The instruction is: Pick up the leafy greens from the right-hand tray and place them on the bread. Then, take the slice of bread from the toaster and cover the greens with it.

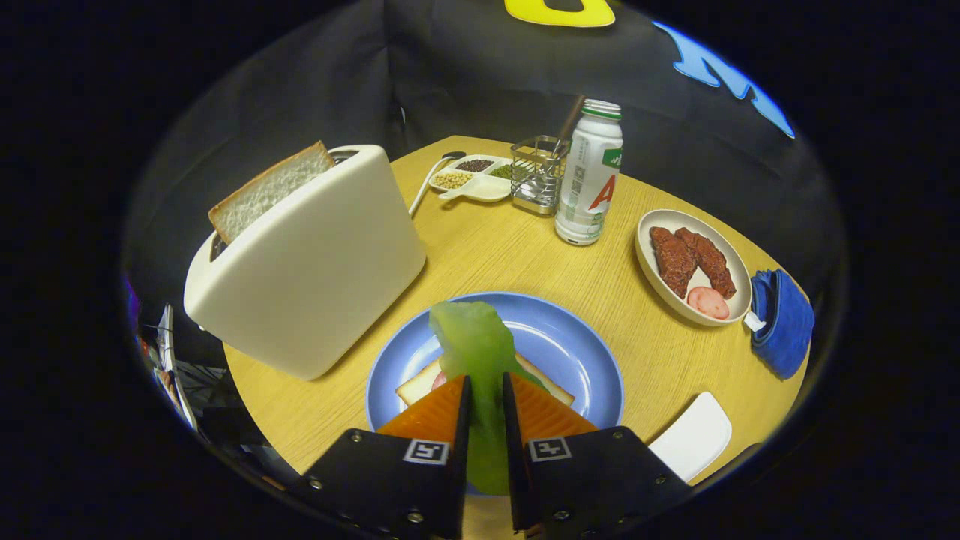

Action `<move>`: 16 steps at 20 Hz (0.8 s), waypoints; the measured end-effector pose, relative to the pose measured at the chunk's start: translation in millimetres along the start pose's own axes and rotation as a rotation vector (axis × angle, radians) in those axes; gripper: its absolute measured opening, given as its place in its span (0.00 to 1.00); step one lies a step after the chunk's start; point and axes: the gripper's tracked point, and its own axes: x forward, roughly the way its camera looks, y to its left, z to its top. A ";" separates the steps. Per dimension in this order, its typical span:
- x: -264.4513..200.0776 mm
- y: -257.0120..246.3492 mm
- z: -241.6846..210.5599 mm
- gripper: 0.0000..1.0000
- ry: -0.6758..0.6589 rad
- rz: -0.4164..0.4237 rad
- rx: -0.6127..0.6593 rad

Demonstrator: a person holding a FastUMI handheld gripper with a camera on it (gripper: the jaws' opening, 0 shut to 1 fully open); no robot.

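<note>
My gripper [486,390] is shut on a pale green leaf [476,341], which sticks up and forward from between the fingers. Right below the leaf lies a slice of bread [420,386] with a pink slice on it, on a blue plate [577,352]. The fingers hide most of that bread. To the left stands a white toaster [307,262] with a second slice of bread [262,191] poking out of its slot. A white tray [694,435] lies just right of the fingers, near the table's edge.
The round wooden table [510,247] also carries a white bottle [590,176], a wire holder [536,172], a divided dish of beans [472,180] with a spoon, an oval dish of meat [694,266] and a blue cloth [784,319].
</note>
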 end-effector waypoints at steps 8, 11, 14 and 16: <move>-21.8 -9.6 16.5 0.48 -0.064 -0.013 0.018; -37.6 -12.5 23.6 0.57 -0.109 -0.025 0.014; -51.9 -0.3 31.5 0.57 -0.189 -0.009 0.025; -61.3 8.0 38.5 0.57 -0.279 -0.026 0.026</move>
